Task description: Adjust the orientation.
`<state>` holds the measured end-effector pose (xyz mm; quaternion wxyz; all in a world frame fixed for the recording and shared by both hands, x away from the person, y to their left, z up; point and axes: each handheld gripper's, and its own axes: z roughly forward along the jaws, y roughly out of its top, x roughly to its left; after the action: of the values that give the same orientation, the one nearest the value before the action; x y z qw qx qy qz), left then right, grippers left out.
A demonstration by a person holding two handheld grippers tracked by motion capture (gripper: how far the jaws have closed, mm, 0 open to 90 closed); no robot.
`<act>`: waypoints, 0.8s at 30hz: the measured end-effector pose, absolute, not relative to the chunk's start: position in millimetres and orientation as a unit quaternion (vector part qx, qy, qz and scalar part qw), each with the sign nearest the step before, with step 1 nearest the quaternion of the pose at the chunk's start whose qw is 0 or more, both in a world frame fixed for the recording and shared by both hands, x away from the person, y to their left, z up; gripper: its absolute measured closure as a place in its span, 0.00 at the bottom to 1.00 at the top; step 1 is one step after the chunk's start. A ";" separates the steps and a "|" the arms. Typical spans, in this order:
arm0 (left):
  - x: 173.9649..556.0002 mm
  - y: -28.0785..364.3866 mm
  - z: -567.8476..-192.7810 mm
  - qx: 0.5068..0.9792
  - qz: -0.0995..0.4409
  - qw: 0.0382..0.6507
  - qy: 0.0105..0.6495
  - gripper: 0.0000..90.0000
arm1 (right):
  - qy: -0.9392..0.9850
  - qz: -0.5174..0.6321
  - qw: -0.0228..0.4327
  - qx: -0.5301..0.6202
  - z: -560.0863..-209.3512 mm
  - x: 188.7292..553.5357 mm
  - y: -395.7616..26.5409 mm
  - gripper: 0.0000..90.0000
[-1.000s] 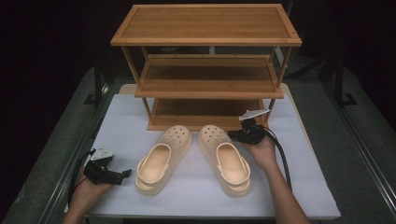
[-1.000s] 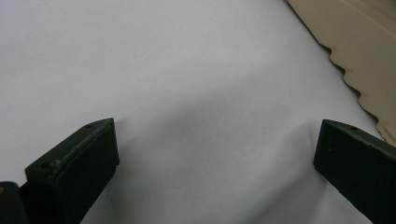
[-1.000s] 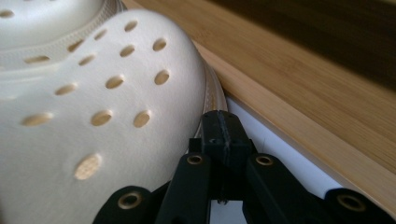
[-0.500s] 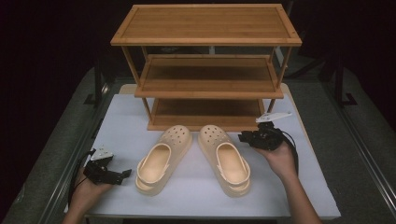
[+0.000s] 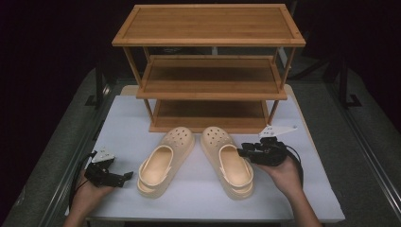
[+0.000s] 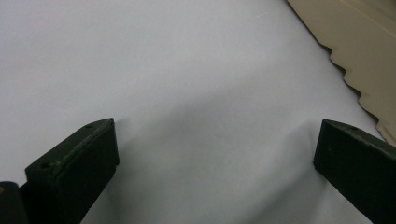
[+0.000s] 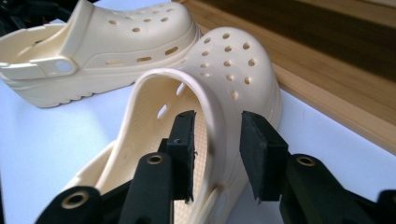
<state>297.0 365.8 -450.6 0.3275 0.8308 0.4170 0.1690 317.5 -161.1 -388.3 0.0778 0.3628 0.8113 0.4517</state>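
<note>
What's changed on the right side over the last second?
The right gripper drew off the right clog toward the table's right edge; its jaws have just been opening and now straddle the clog's side wall with gaps. Both clogs, the shelf and the left gripper stayed put.

I am looking at a staged recording bench rather than a home: a white sheet covers the tabletop, black darkness surrounds it on all sides, dark stand legs flank it, and a lone wooden shoe rack stands there as a prop.
</note>
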 end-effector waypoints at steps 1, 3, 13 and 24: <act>296.9 365.8 -450.6 0.831 0.169 0.327 0.418 0.00 | 0.812 0.451 0.075 0.363 -390.8 319.6 -159.7 0.71; 297.1 366.0 -450.6 0.831 0.169 0.327 0.417 0.00 | 0.815 0.446 0.072 0.363 -395.4 323.5 -156.2 0.70; 297.2 365.9 -450.6 0.831 0.169 0.327 0.417 0.00 | 0.824 0.430 0.091 0.358 -401.1 326.7 -148.7 0.80; 297.2 365.9 -450.6 0.831 0.169 0.327 0.417 0.00 | 0.819 0.421 0.137 0.366 -395.3 323.3 -159.5 0.90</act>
<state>297.2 365.9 -450.6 0.3273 0.8311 0.4169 0.1686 323.3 -159.5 -395.3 0.1370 0.3658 0.8185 0.4212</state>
